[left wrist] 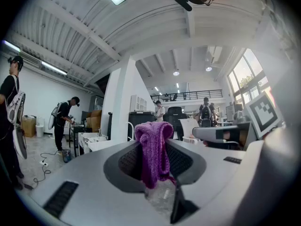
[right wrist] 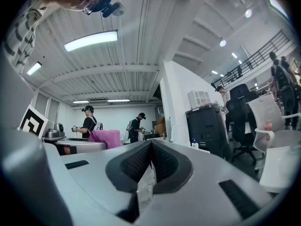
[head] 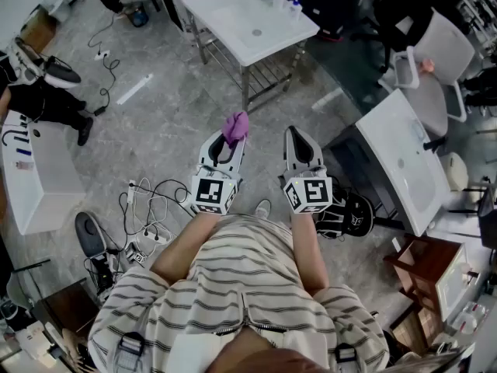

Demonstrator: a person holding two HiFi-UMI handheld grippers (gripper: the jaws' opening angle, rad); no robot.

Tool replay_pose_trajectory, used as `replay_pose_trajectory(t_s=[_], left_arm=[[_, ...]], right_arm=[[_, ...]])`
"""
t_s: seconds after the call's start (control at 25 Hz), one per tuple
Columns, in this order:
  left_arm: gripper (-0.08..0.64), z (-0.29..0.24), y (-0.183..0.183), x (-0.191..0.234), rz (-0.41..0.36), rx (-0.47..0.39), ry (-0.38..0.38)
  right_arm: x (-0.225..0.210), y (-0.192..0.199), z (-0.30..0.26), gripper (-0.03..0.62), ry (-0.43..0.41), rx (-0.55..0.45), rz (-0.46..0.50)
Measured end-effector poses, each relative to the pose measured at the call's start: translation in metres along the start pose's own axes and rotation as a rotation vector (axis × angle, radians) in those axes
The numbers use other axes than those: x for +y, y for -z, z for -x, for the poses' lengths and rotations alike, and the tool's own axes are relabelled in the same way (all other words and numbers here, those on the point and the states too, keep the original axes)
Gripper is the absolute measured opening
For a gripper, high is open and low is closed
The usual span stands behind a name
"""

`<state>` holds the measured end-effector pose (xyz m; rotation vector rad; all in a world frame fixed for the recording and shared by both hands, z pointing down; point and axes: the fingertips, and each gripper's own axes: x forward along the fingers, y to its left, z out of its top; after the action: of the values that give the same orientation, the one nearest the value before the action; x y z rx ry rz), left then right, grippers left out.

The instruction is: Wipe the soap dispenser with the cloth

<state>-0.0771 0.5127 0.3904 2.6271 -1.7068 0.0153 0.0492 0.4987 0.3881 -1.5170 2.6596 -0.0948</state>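
Head view. Left gripper (head: 230,140) and right gripper (head: 298,137) are held side by side and level in front of the person, above the grey floor (head: 163,107). A purple cloth (head: 236,124) bunches at the left gripper's tips. The right gripper's tips show nothing between them. The white washbasin (head: 233,23) stands well ahead; a small bottle on its back edge, the soap dispenser (head: 293,5), is too small for detail.

Left gripper view. The jaws are clamped narrowly on the cloth (left wrist: 153,138), which folds over the tips and hangs down between the ribbed pads (left wrist: 179,160).

Right gripper view. The jaws are closed, the pads (right wrist: 162,160) meeting at the tip with nothing gripped. The soap dispenser (right wrist: 194,144), a pump bottle, stands far beyond the tips, to their right. The cloth (right wrist: 106,138) shows at left.
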Motion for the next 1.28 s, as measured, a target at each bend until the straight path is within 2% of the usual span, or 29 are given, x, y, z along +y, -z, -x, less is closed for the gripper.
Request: replay_pose_trajectory(t_s=[0.2,0.52,0.76,1.0,1.28], left_arm=[[0.118,-0.01,0.004,-0.01,0.002,0.01,-0.027],[0.115,-0.034,0.007,-0.033,0.002,0.017,-0.05],[0.117,-0.054,0.023,-0.039,-0.005,0.057,-0.05],[0.117,-0.104,0.037,-0.012,0.013,0.061,-0.038],[0.117,-0.22,0.037,0.056,0.011,0.042,-0.001]], right_arm=[[-0.011,-0.003,0.002,0.009,-0.043,-0.023,-0.016],[-0.049,-0.005,0.001,0.009,-0.027,-0.031,-0.036],[-0.068,0.004,-0.012,0.009,-0.024,-0.016,-0.051],[-0.089,0.02,-0.064,0.009,-0.018,0.015,-0.036],[-0.138,0.022,-0.184,0.009,0.012,0.011,-0.028]])
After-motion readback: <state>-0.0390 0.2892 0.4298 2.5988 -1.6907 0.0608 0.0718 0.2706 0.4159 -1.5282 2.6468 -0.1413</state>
